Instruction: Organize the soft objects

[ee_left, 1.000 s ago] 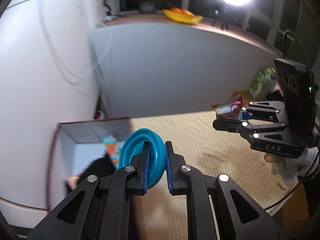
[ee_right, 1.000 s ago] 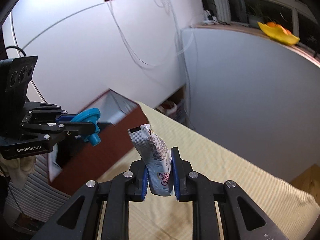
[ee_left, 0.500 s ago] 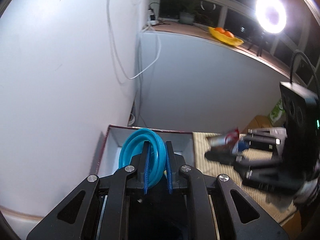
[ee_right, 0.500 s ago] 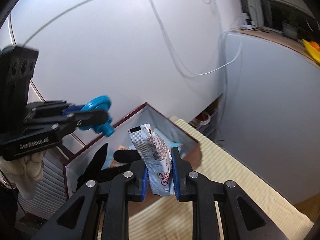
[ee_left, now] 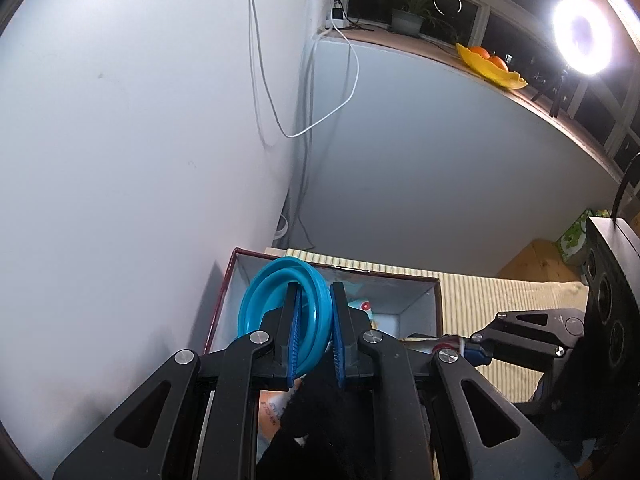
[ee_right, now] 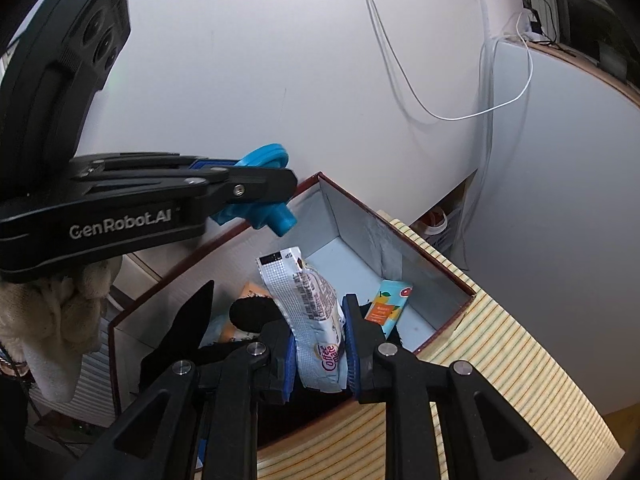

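My left gripper (ee_left: 314,334) is shut on a blue collapsible funnel (ee_left: 276,300) and holds it above the open red-rimmed box (ee_left: 416,300). In the right wrist view the funnel (ee_right: 260,212) hangs over the box's far-left wall (ee_right: 348,216). My right gripper (ee_right: 318,348) is shut on a white Coffee-mate sachet (ee_right: 312,312), upright over the box's near side. Inside the box lie an orange-and-teal juice packet (ee_right: 386,308), an orange packet (ee_right: 250,294) and a black soft item (ee_right: 188,332).
The box stands on a yellow striped cloth (ee_right: 500,368) beside a white wall (ee_left: 140,140). White cables (ee_left: 320,80) hang down the wall corner. A yellow fruit bowl (ee_left: 488,66) sits on the ledge, with a ring light (ee_left: 582,36) behind.
Both grippers have moved left and closer over the box, each still holding its item. The box's inside with its packets has come into view under them.
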Available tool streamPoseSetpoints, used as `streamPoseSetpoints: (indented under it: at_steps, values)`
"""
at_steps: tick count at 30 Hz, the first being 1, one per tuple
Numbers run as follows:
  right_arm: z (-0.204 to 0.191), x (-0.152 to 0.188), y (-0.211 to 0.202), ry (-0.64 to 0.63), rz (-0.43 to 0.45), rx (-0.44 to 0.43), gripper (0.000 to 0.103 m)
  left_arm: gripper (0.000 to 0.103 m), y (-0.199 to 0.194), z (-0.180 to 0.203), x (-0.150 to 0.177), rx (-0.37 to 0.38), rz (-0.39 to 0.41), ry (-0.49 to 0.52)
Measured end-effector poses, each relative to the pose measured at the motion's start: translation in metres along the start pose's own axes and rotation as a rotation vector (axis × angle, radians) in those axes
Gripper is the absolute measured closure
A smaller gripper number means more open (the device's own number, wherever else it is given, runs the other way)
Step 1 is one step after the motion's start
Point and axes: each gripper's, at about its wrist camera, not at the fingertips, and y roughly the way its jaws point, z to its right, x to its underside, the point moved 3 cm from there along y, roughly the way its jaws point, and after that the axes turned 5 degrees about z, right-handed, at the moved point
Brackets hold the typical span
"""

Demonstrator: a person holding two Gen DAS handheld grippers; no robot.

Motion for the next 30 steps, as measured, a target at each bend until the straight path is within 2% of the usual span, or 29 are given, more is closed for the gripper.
streamPoseSetpoints:
  at_steps: [2, 4, 5, 6, 15, 30]
  values:
    - [-0.002, 0.001, 0.002, -0.003, -0.005, -0.001, 0.074, 0.089, -0.002, 0.002, 0.001, -0.012, 0.008, 0.000]
    - [-0.004, 0.002, 0.001, -0.005, -0.002, 0.013, 0.055, 0.078, -0.004, 0.002, 0.001, -0.025, 0.015, -0.006]
    - [-0.004, 0.002, -0.001, -0.007, 0.005, 0.020, 0.050, 0.061, -0.006, 0.002, 0.002, -0.031, 0.017, -0.010]
    - [-0.004, 0.003, -0.002, -0.008, 0.008, 0.020, 0.043, 0.050, -0.008, 0.001, 0.002, -0.037, 0.027, -0.015]
    - [-0.008, 0.013, -0.013, -0.014, 0.011, 0.017, 0.041, 0.049, -0.016, -0.006, 0.006, -0.037, 0.029, -0.037]
    - [-0.024, 0.026, -0.055, -0.040, 0.036, 0.022, 0.041, 0.049, -0.039, 0.008, 0.014, -0.031, 0.030, -0.024]
